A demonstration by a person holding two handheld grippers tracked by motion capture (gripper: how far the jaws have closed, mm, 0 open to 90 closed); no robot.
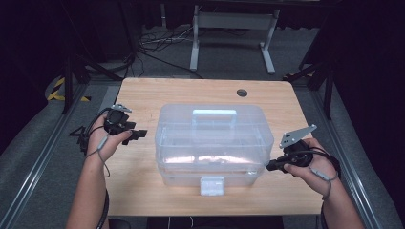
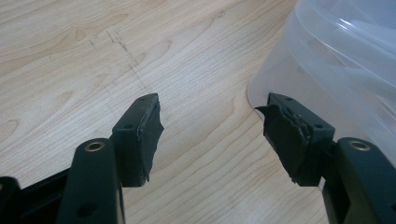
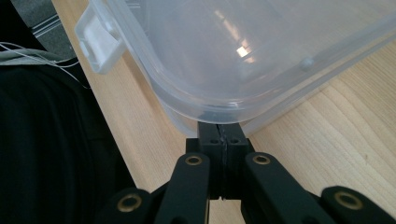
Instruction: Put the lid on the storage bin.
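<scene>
**Clear plastic box w/ two hand-held grippers, one per side**

Item 1: clear lidded box [image 1: 210, 143]. Translucent plastic, rounded corners, lid on. Sits approx. centre of wooden table [image 1: 143, 95], nearer the person's edge than the far edge. Pale carry handle [image 1: 214, 113] lies flat on lid top. White front latch [image 1: 211, 185] faces the person, down against the front wall. Faint glare across lid front.

Item 2: left gripper [image 1: 138, 134]. Held in left hand [image 1: 107, 138], at box's left end, just beside it, tips pointing toward the box wall. Jaws stand wide apart, nothing btwn them. In left gripper view the gripper [image 2: 212, 123] has bare table showing in the gap; box [image 2: 336, 60] curves in at upper right, close to the right-hand jaw; contact can't be told. Pads look worn, ragged at edges.

Item 3: right gripper [image 1: 270, 165]. Held in right hand [image 1: 310, 167], at box's right front corner, low, near the lid seam. Jaws closed tight together, nothing btwn them. In right gripper view the gripper [image 3: 223, 130] has its tips tucked right under the lid rim at the rounded corner of the box [image 3: 261, 51]; latch [image 3: 95, 39] shows upper left.

Misc.: round cable hole [image 1: 242, 92] in tabletop, far right. White frame legs [image 1: 231, 38] on floor beyond table.
</scene>
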